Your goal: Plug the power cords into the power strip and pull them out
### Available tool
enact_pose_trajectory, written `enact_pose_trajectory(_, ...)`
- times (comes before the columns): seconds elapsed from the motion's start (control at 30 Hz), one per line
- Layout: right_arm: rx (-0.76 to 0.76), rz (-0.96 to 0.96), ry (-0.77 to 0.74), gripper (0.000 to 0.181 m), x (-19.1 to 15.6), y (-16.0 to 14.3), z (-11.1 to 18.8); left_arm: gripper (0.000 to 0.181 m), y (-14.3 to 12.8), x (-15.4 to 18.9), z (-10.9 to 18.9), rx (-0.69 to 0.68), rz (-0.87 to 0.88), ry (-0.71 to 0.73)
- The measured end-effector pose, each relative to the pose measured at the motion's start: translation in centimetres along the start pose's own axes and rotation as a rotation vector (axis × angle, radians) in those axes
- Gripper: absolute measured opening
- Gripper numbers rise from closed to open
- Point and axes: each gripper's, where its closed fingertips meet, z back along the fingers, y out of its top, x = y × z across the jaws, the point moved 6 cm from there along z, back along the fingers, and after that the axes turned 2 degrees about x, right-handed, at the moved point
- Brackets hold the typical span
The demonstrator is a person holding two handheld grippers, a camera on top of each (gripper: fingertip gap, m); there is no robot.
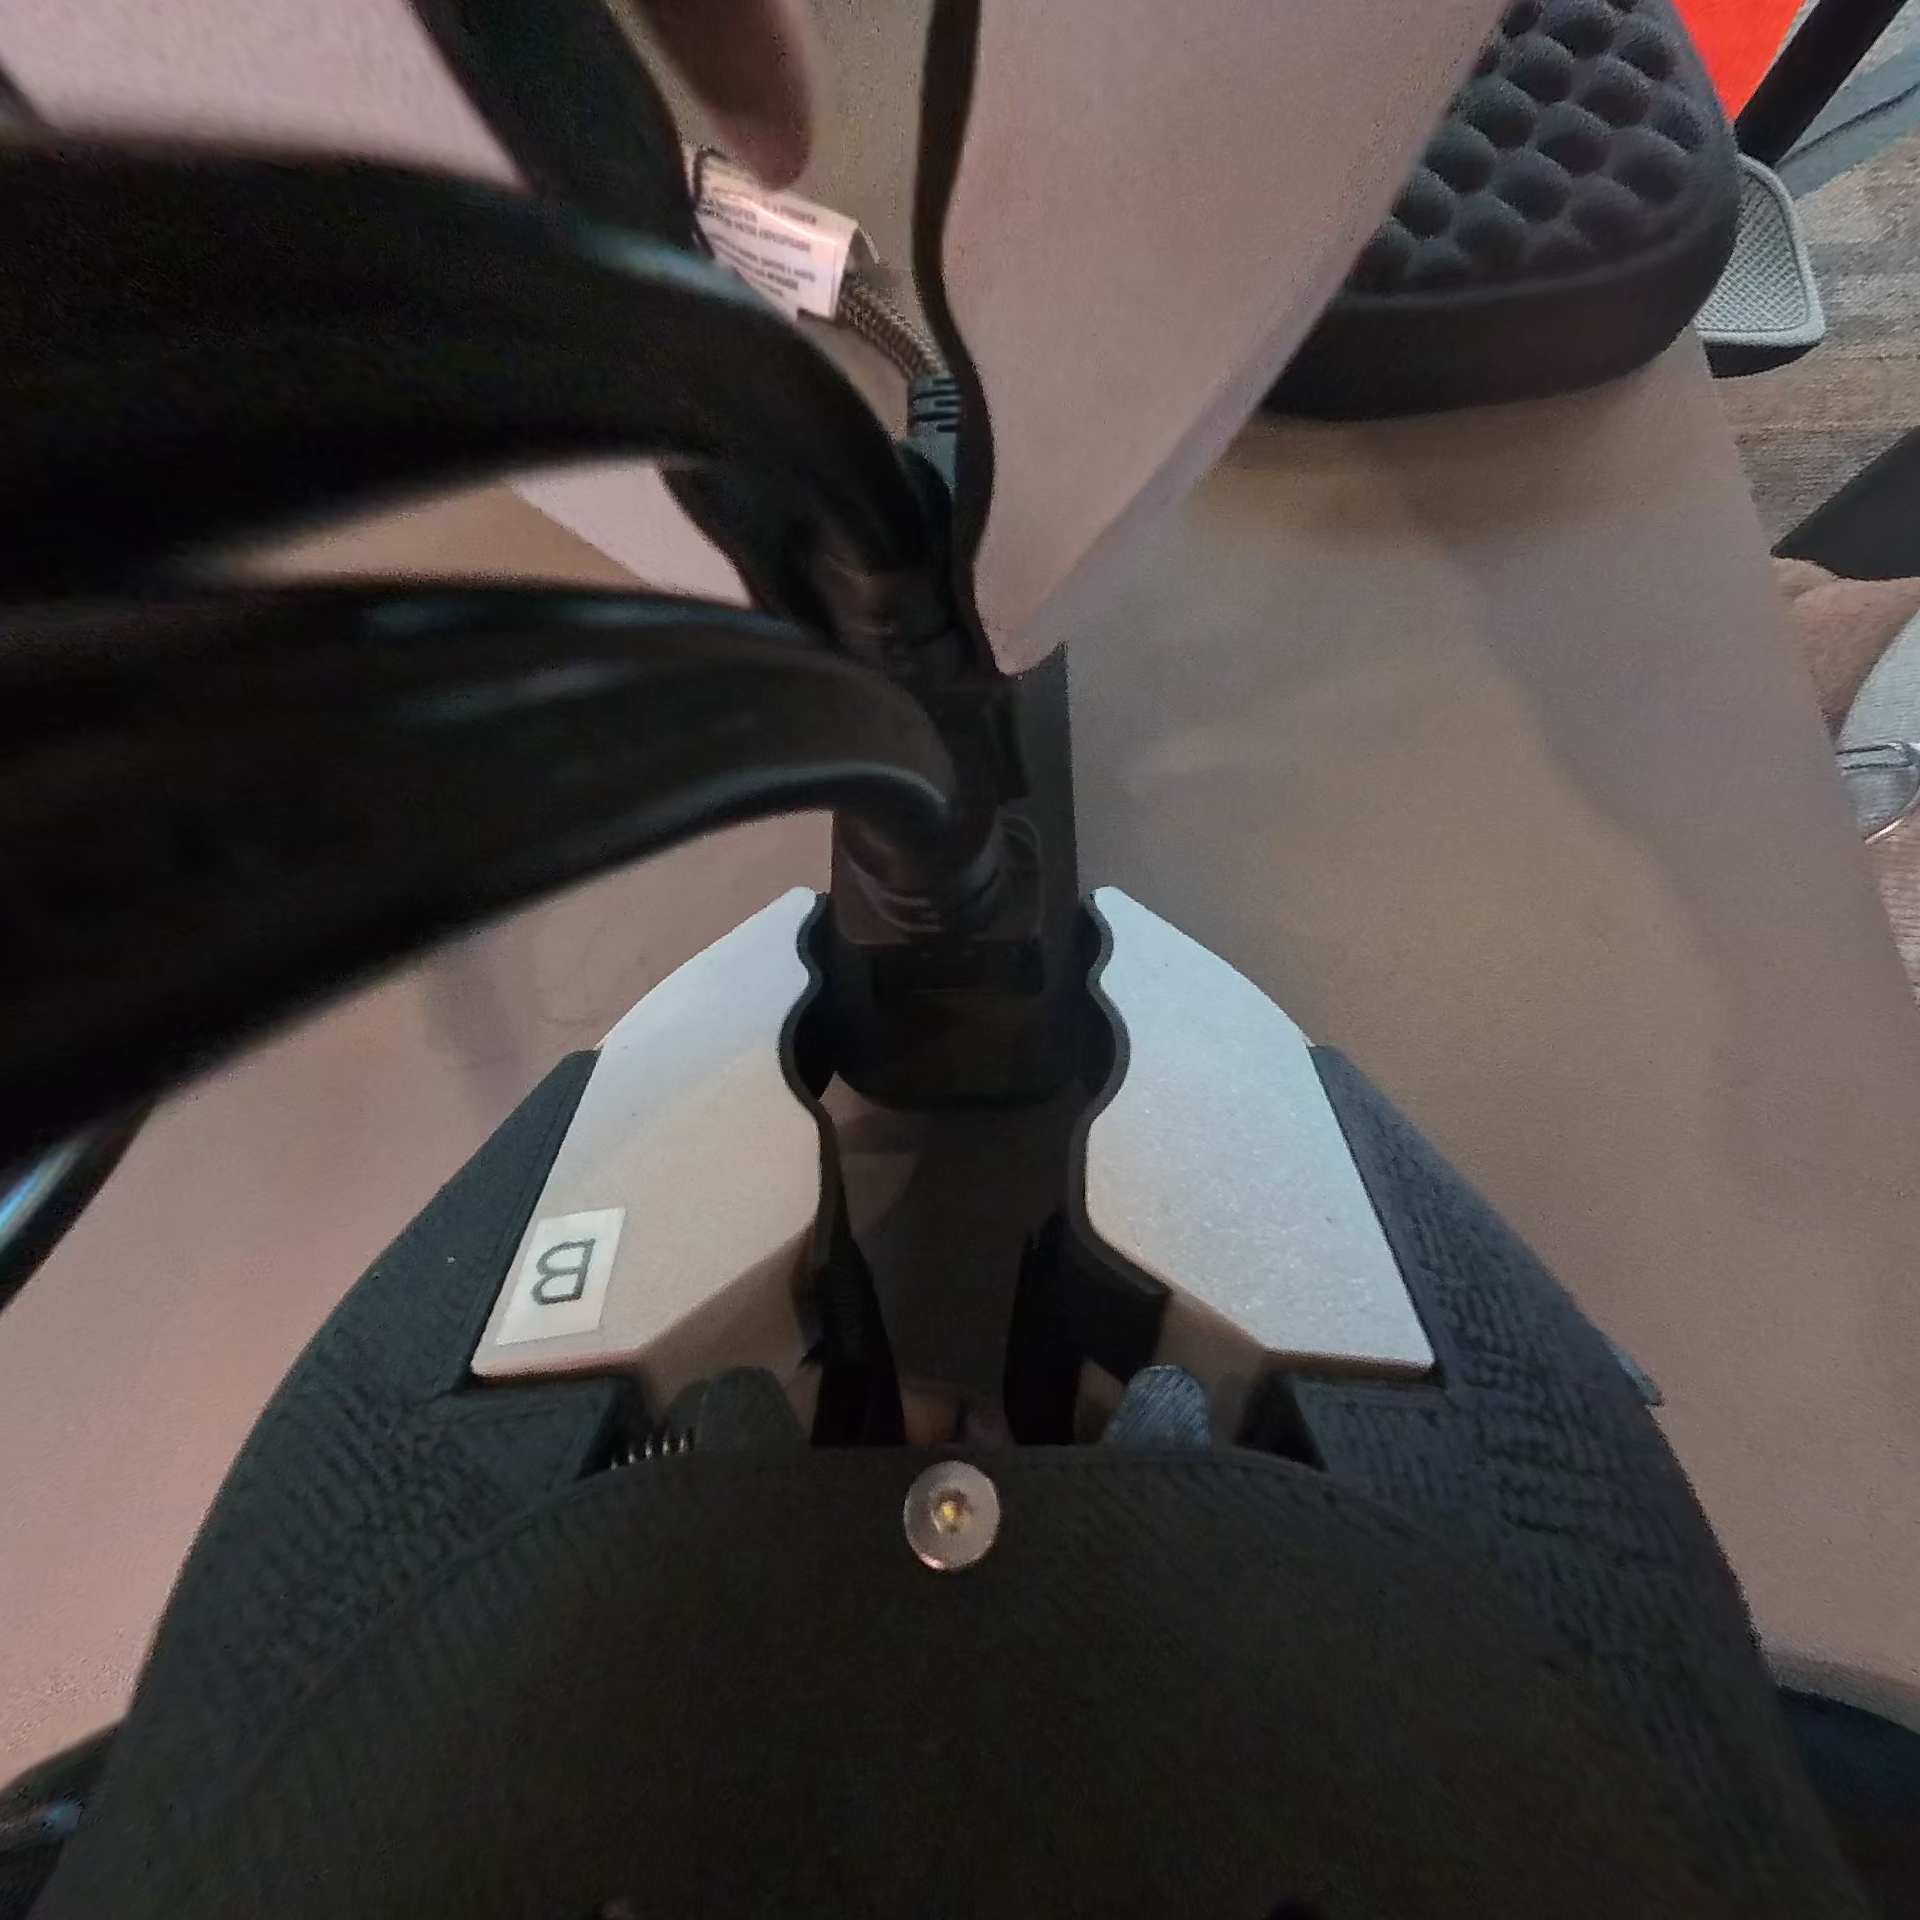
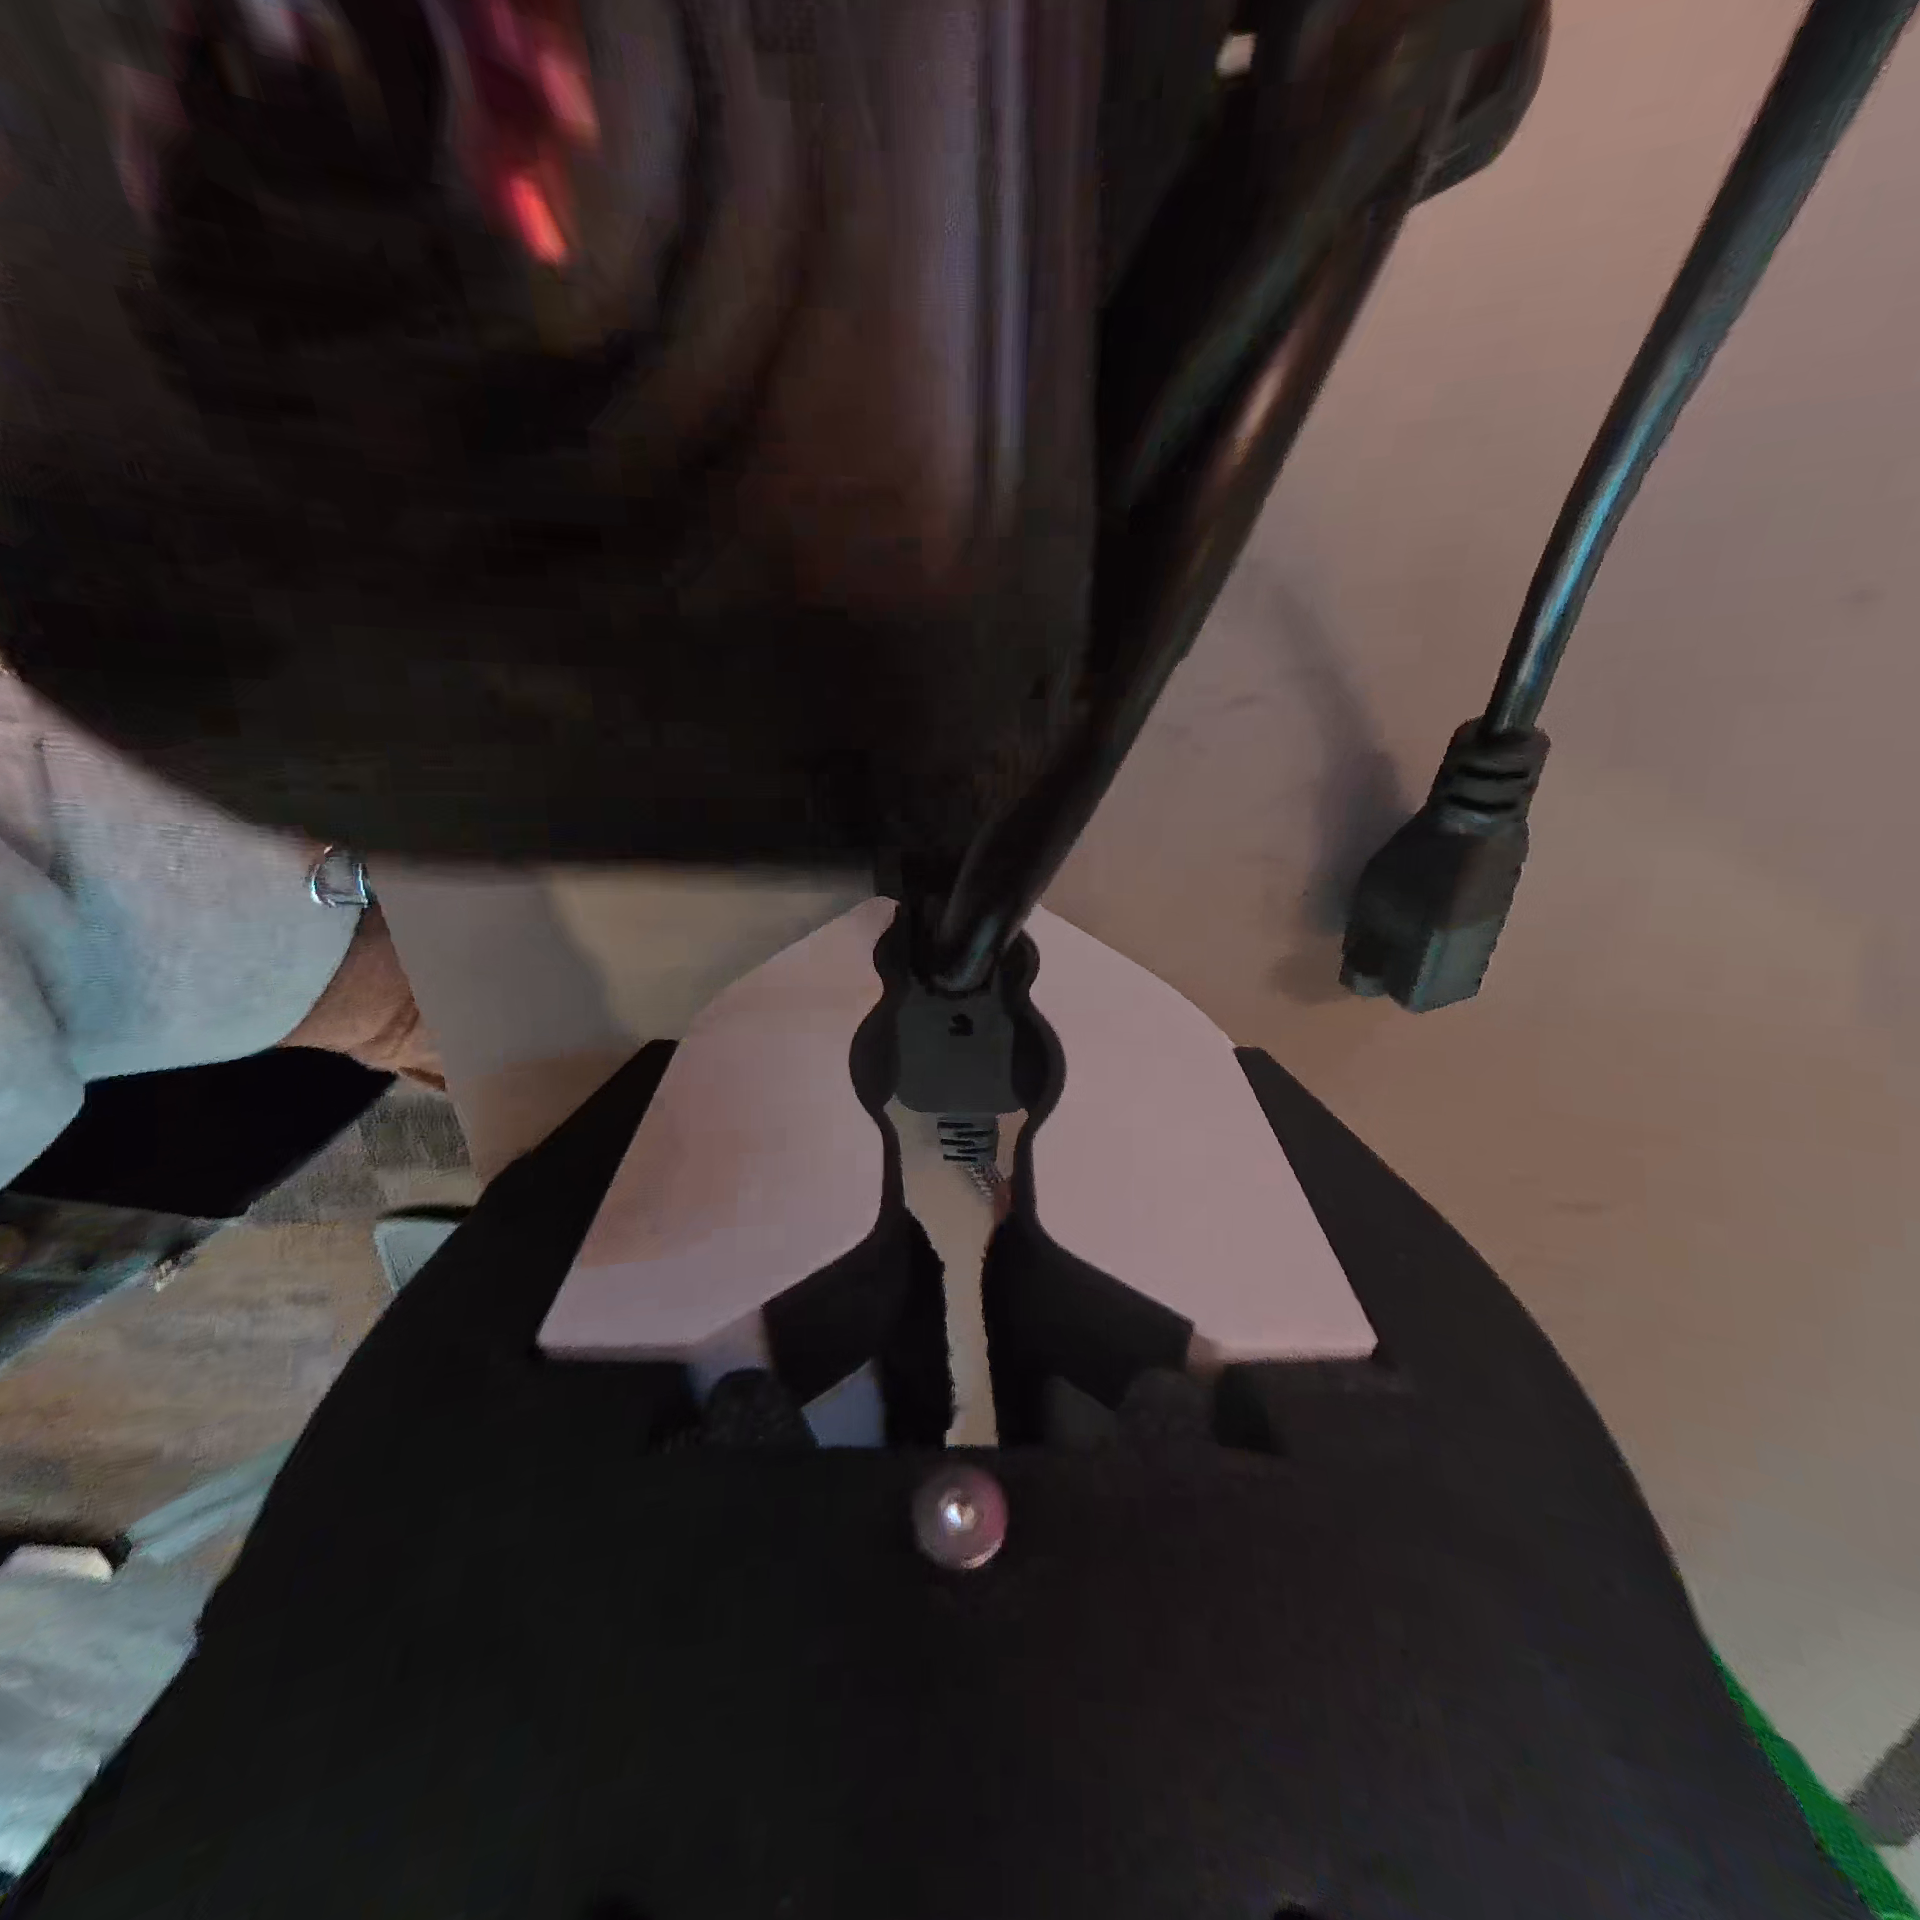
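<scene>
Left wrist view: the left gripper point(image 1: 951, 997) pinches the black strip point(image 1: 1029, 831) end-on above the table point(image 1: 1455, 831); thick cords point(image 1: 416, 727) sweep left. A white tag point(image 1: 774, 244) and a lettered sticker point(image 1: 561, 1276) show only here.

Right wrist view: the right gripper point(image 2: 954, 1023) pinches a plug point(image 2: 954, 1049); a loose connector point(image 2: 1439, 899) lies right.

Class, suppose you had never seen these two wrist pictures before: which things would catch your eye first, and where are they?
In the left wrist view, the left hand-held gripper is shut on the end of a black power strip, with thick black cords sweeping off to the left. In the right wrist view, the right hand-held gripper clamps a small black plug, while a loose cord connector lies on the table to the right.
</scene>
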Motion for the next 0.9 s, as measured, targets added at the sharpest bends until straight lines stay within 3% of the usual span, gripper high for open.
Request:
enact_pose_trajectory(0.1, -0.043, 0.02, -0.022, 0.016, -0.1, 0.6, -0.1, 0.044, -0.2, -0.1, 0.3, -0.001, 0.009, -0.006)
enact_pose_trajectory(0.23, 0.094, -0.056, -0.047, 0.017, -0.4, -0.6, 0.0, 0.045, -0.2, -0.1, 0.2, -0.001, 0.006, -0.01)
enact_pose_trajectory(0.43, -0.043, 0.023, -0.052, 0.016, -0.5, 0.7, -0.2, 0.044, -0.2, 0.0, 0.1, -0.001, 0.004, -0.01)
enact_pose_trajectory(0.57, 0.09, -0.033, -0.08, 0.018, -0.8, -0.9, -0.1, 0.045, -0.2, 0.0, 0.1, 0.0, 0.0, -0.008)
enact_pose_trajectory(0.77, -0.087, 0.048, -0.051, 0.017, -0.5, 0.6, -0.5, 0.044, -0.2, 0.0, 0.2, -0.001, 0.007, -0.01)
enact_pose_trajectory(0.9, 0.067, -0.011, -0.064, 0.017, -0.6, -0.4, -0.4, 0.044, -0.2, 0.0, 0.2, -0.001, 0.006, -0.009)
